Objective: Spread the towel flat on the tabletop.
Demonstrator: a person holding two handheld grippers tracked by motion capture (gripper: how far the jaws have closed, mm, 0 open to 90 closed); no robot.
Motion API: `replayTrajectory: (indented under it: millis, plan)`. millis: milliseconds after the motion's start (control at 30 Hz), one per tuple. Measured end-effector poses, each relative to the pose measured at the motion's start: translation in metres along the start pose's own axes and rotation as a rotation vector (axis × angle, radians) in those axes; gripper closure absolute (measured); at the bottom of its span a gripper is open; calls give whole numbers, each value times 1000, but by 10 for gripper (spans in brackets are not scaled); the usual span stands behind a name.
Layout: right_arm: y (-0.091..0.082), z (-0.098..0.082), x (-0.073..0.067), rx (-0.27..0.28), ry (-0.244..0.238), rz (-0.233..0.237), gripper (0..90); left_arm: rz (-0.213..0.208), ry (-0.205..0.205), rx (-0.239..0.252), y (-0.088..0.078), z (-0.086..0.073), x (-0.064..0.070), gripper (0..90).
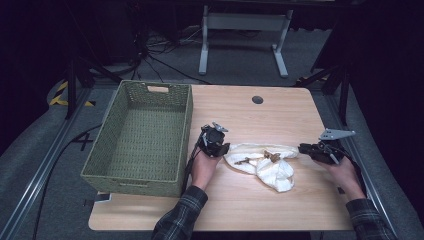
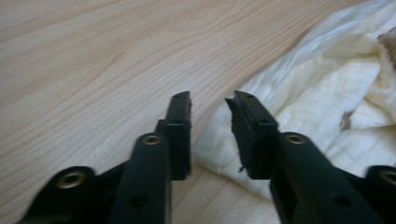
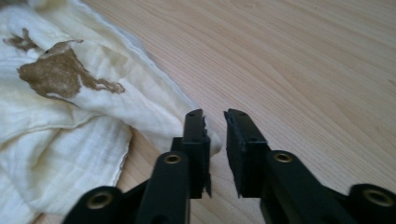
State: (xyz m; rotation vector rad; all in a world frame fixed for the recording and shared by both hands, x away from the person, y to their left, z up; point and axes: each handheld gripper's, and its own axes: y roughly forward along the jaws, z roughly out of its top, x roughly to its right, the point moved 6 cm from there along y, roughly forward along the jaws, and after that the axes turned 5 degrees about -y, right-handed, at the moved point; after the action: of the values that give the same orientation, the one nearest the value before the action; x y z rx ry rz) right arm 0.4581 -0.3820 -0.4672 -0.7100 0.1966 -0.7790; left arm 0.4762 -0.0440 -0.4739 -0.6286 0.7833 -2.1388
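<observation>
Cream muslin cloth [image 1: 262, 164] with brown prints lies crumpled on the wooden table [image 1: 280, 110], right of the woven basket [image 1: 140, 135]. Left gripper [image 2: 211, 103] and right gripper [image 3: 215, 119] flank its ends, jaws narrowly parted, nothing pinched. Cloth edges run under both tips; contact is unclear.

The table [image 1: 280, 195] is smooth, pale wood. The cloth [image 1: 272, 167] is soft, crinkly and cream. The basket [image 1: 112, 172] is rough, woven and green.
</observation>
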Motion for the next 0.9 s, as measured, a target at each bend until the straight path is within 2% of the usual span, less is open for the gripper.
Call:
replayTrajectory:
  millis: [67,133,233,267,367,400,433,500,567,767,800,833,867,900]
  plan:
    - [-5,3,-1,21,0,-1,708,0,6,15,-3,1,1,582]
    - [-10,5,-3,42,0,8,696,-20,17,35,-14,4,8,565]
    - [-17,8,-9,60,1,18,656,-44,27,51,-19,5,15,541]
    - [-17,8,-9,60,1,18,656,-60,54,60,-22,6,20,541]
    - [-23,10,-16,84,-6,37,643,-97,80,68,-28,3,32,531]
    - [-25,11,-19,87,-7,48,643,-108,101,69,-29,2,35,531]
    - [-25,11,-22,92,-9,58,641,-132,117,66,-31,1,39,532]
    - [-26,11,-29,94,-7,84,636,-171,123,66,-32,-4,46,536]
    - [-24,11,-36,85,-17,104,632,-195,134,57,-32,-8,51,539]
    - [-20,11,-59,59,-37,158,620,-236,149,25,-26,-20,64,551]
    - [-19,11,-63,59,-46,165,620,-245,167,20,-24,-22,67,551]
    - [-18,10,-67,54,-46,180,620,-248,168,14,-23,-23,70,553]
    - [-18,10,-71,50,-51,188,621,-253,193,6,-21,-24,71,556]
    - [-17,9,-75,48,-57,199,623,-256,189,8,-20,-24,74,558]
